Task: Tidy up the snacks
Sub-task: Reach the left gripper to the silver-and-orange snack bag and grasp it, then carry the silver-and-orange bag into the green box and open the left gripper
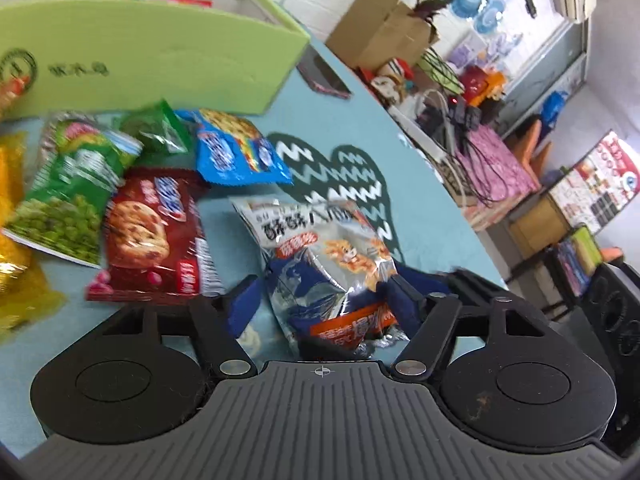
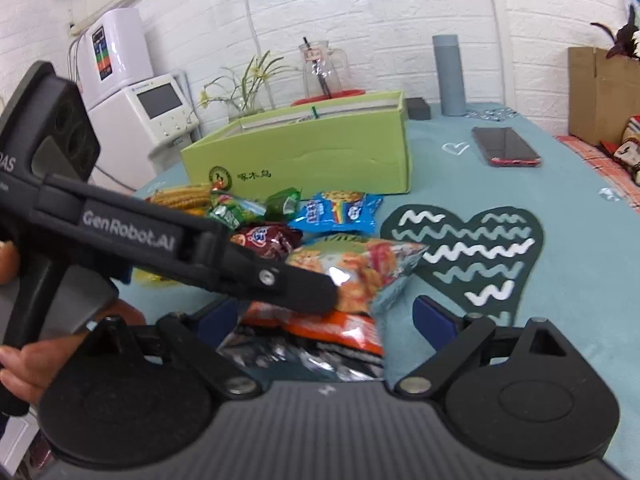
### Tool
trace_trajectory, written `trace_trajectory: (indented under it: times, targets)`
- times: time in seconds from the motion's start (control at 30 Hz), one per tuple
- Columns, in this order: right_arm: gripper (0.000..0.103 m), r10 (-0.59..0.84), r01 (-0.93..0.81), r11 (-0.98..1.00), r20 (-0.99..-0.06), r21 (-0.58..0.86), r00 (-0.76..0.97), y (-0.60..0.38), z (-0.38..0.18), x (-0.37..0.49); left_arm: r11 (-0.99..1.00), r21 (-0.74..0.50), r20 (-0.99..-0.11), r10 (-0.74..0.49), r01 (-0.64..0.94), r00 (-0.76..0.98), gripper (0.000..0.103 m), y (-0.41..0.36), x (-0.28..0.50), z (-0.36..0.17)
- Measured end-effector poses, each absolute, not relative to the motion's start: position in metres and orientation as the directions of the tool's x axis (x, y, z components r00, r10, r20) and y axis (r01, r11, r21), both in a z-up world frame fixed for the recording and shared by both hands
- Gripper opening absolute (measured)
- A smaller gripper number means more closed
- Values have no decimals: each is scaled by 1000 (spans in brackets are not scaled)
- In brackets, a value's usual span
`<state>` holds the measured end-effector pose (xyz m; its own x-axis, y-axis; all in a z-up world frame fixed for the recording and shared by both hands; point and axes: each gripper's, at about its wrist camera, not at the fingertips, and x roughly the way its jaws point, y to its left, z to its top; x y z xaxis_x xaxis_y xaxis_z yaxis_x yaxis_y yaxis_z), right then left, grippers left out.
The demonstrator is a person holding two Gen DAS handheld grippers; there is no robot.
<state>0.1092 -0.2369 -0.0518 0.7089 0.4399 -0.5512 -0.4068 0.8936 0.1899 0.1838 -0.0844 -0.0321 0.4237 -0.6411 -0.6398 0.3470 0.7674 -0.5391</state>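
A silver and orange snack bag (image 1: 320, 264) lies on the teal tablecloth between the blue fingers of my left gripper (image 1: 324, 300), whose jaws stand around it. In the right wrist view the same bag (image 2: 360, 268) sits under the left gripper's black finger (image 2: 280, 280) and between the open fingers of my right gripper (image 2: 332, 316). Other snacks lie in a pile: a red cookie pack (image 1: 148, 232), a green pea bag (image 1: 68, 196), a blue cookie pack (image 1: 236, 152). A green box (image 1: 140, 52) stands behind them and also shows in the right wrist view (image 2: 304, 152).
A phone (image 2: 506, 147) lies on the cloth at the right. A grey cylinder (image 2: 450, 76), a glass jug (image 2: 322, 68) and a plant (image 2: 244, 88) stand behind the box. A cardboard box (image 2: 600, 92) sits at the far right.
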Motion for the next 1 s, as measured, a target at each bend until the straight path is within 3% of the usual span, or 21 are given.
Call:
trace_trajectory:
  times: [0.1,0.2,0.4,0.63,0.7,0.77,0.83,1.0]
  targets:
    - [75,406,-419,901,-554,111,727,-229,-45,103,753,-542,-622,-657,372,425,35,-83,181,-28]
    - [75,401,-424,902,-509,77,762,-229,-22,109,728,-553,-577,-685,404,445,35,-80,189,-5]
    - [77,407,-459,888,-413,-31,815,-207,32,185,762,-451,-498,-647,465,577,36,-75,251,61]
    - [79,438,-496,868,-442,-19,783,-184,45,293,804,-452,-526,-590,386,613,37,-49,355,73]
    - [85,404,-472,880,-452,-44,795,-180,42,310,827,-430,-545,-557,361,627,36,-47,374,66]
    - [88,389,-456,888,-435,-56,812,-182,44,310,856,-390,-549,-511,338,661,52,-41,381,67]
    - [94,401,-456,888,-393,-54,827,-189,52,297,866,-365,-504,-493,343,709,59,-33,373,77]
    - [93,441,-481,873,-292,-81,849,-192,80,252,852,-340,-401,-514,398,758,67,-24,334,107]
